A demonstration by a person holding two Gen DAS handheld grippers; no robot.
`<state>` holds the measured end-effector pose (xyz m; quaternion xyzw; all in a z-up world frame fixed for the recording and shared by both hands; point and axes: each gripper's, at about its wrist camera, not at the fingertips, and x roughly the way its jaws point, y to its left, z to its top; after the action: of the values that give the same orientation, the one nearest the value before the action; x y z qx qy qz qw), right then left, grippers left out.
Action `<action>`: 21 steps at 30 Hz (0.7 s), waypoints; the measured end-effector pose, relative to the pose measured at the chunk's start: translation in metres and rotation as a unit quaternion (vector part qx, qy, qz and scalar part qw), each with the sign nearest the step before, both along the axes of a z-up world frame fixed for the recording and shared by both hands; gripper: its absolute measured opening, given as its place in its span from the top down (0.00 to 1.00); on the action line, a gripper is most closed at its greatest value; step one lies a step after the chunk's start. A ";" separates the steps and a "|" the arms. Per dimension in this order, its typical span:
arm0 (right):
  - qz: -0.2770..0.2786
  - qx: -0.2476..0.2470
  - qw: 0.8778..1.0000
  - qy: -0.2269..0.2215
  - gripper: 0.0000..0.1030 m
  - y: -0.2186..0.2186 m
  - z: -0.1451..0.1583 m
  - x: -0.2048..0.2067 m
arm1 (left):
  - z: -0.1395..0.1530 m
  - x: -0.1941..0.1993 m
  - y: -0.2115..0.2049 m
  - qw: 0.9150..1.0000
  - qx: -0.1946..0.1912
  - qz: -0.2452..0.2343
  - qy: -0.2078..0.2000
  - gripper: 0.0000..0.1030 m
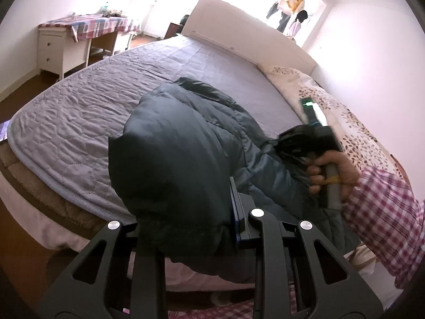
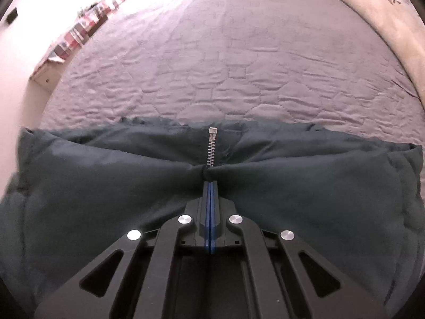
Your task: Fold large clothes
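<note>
A dark teal padded jacket (image 1: 186,143) lies bunched on the grey quilted bed (image 1: 87,111). My left gripper (image 1: 212,212) is shut on a thick fold of it near the bed's front edge; the fabric hides the left finger. My right gripper (image 2: 210,183) is shut on the jacket (image 2: 106,186) at the zipper edge; the silver zipper (image 2: 211,148) sticks up just beyond the fingertips. The right gripper also shows in the left wrist view (image 1: 300,141), held by a hand on the jacket's right side.
A floral duvet (image 1: 332,111) lies along the bed's right side by the white headboard (image 1: 239,34). A white desk with a checked cloth (image 1: 79,34) stands at the far left. A checked sleeve (image 1: 379,212) is at the right. Wooden floor (image 1: 21,252) shows lower left.
</note>
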<state>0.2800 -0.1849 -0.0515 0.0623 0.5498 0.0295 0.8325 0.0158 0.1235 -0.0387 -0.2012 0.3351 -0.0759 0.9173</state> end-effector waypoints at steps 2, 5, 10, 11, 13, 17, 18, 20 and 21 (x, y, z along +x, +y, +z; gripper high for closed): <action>-0.004 0.042 0.999 -0.024 1.00 -0.013 0.018 -0.017 | 0.002 -0.001 -0.001 1.000 0.000 0.000 -0.001 0.77; 0.007 0.077 0.995 -0.056 1.00 -0.027 0.044 -0.059 | 0.009 -0.004 -0.005 1.000 0.009 -0.003 -0.012 0.77; 0.038 0.087 0.993 -0.074 1.00 -0.034 0.062 -0.149 | 0.024 -0.008 -0.014 0.999 0.024 -0.011 -0.033 0.77; 0.041 0.083 0.993 -0.075 1.00 -0.036 0.062 -0.166 | 0.029 -0.010 -0.018 0.999 0.029 -0.014 -0.039 0.77; 0.041 0.069 0.994 -0.075 1.00 -0.040 0.057 -0.194 | 0.037 -0.012 -0.024 0.998 0.039 -0.020 -0.049 0.77; 0.002 0.048 0.996 -0.081 1.00 -0.069 0.049 -0.243 | 0.060 -0.019 -0.046 0.993 0.072 -0.040 -0.079 0.77; -0.010 0.053 0.995 -0.084 1.00 -0.083 0.049 -0.250 | 0.064 -0.021 -0.052 0.992 0.080 -0.046 -0.087 0.77; -0.046 0.070 0.993 -0.085 1.00 -0.114 0.045 -0.262 | 0.074 -0.024 -0.066 0.988 0.096 -0.057 -0.103 0.77; -0.064 0.076 0.991 -0.085 1.00 -0.125 0.042 -0.267 | 0.079 -0.025 -0.072 0.987 0.102 -0.061 -0.109 0.77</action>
<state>0.0130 -0.3100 -0.0095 0.1573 0.4681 0.0231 0.8692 -0.0092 0.0512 0.0403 -0.0763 0.2508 -0.1188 0.9577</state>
